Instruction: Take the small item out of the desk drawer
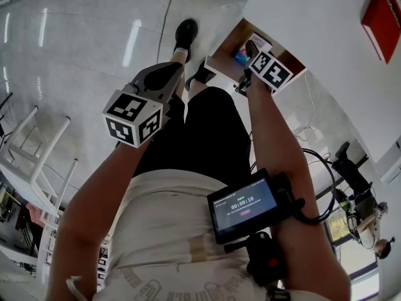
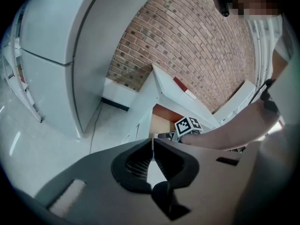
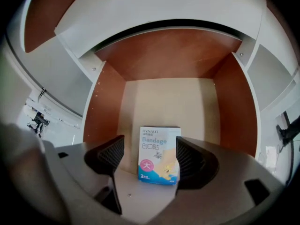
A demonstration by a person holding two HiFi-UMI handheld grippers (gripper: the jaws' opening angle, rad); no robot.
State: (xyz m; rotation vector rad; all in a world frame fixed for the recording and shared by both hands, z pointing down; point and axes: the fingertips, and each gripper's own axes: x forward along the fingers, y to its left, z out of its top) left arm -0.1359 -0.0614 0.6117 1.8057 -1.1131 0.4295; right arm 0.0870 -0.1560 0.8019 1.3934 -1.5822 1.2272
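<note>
**Open right gripper straddles box in drawer**

Head view: the right gripper point(image 1: 249, 64) reaches into the open drawer point(image 1: 227, 41), its tips hard to make out. The left gripper point(image 1: 177, 64) hangs over the floor.

Left gripper view: the jaws are closed together, with nothing between them.

Right gripper view: the jaws stand apart around the box point(image 3: 159, 159) on the drawer's floor. Whether they touch it is unclear.

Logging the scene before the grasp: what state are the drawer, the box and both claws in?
Desk drawer: pulled open.
Bandage box: lying flat on the drawer floor, not gripped.
Right claw: open, jaws apart on either side of the box.
Left claw: shut, empty, away from the drawer.
</note>
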